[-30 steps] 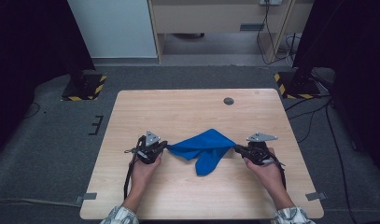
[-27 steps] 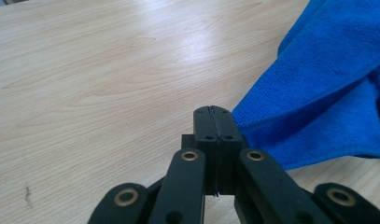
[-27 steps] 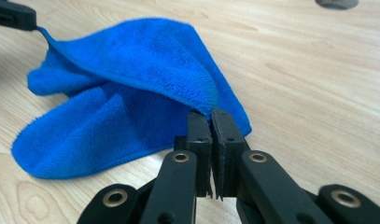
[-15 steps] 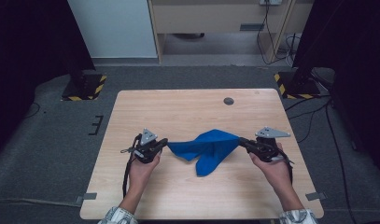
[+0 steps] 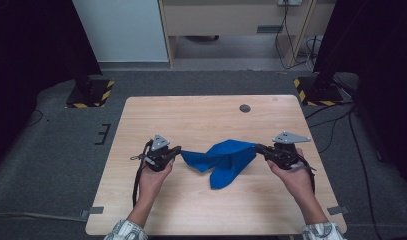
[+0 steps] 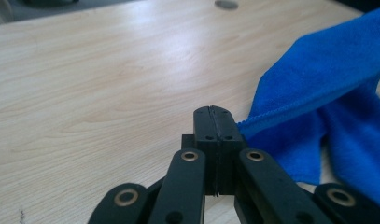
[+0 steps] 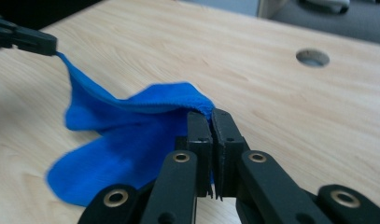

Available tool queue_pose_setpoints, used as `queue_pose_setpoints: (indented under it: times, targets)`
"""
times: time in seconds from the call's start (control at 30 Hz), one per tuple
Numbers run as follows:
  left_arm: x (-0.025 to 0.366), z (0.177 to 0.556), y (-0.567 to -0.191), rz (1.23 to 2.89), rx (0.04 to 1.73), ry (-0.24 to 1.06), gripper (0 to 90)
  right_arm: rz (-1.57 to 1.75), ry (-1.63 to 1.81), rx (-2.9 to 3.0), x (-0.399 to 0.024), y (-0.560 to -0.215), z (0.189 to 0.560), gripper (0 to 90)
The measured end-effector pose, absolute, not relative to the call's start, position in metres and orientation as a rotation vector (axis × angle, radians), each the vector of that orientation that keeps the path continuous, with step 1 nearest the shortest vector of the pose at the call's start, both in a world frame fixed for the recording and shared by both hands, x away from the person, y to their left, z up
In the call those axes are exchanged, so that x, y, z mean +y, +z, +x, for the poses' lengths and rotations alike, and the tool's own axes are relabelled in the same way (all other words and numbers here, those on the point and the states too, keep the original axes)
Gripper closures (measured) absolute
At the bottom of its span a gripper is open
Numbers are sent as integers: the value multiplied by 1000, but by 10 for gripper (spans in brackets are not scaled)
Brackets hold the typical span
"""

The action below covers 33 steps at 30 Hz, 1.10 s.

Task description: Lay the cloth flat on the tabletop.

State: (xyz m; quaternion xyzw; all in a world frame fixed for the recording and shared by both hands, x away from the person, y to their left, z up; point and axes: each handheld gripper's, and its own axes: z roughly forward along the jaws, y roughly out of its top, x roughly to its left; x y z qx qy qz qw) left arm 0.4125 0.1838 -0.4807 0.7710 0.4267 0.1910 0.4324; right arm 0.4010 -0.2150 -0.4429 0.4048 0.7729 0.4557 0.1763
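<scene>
One blue cloth (image 5: 223, 159) is hanging between two grippers over the near half of the wooden table (image 5: 201, 117), roughly midway between the table's left and right edges and well nearer the person than the round cable hole (image 5: 245, 108). The left gripper (image 5: 178, 151) is pinching the cloth's left corner, jaws clenched tight on the hem with no gap showing in the left gripper view (image 6: 214, 123). The right gripper (image 5: 259, 148) is gripping the opposite corner, jaws pressed on a folded edge of fabric, seen close in the right gripper view (image 7: 211, 122). The upper hem is running in a slack line from one grip to the other, while the rest is drooping, a lower lobe lying on the table toward the person. The cloth is looking like soft plush microfibre: light, limp, no stiffness of its own, sagging wherever unsupported, unlikely to slip from ribbed pads but apt to bunch and fold on itself. In my judgement the best holds are the corners along one hem, as taken now; pulling them apart should be flattening it. Nothing fragile here. Count: one cloth, two grippers, two hands, one table, one cable hole. Beyond the table two yellow-and-black striped stand bases (image 5: 88, 94) are sitting on the grey floor.
</scene>
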Motion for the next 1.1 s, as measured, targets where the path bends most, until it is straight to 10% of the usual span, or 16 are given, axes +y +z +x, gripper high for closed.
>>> queue_pose_setpoints:
  times: [0.63, 1.1]
  targets:
    - [183, 432, -507, 1930, 1095, 387, 899, 1190, 1162, 2263, -214, -483, 426, 875]
    - [189, 443, -510, 1869, 1040, 417, 533, 1180, 1168, 2265, -215, -482, 423, 875]
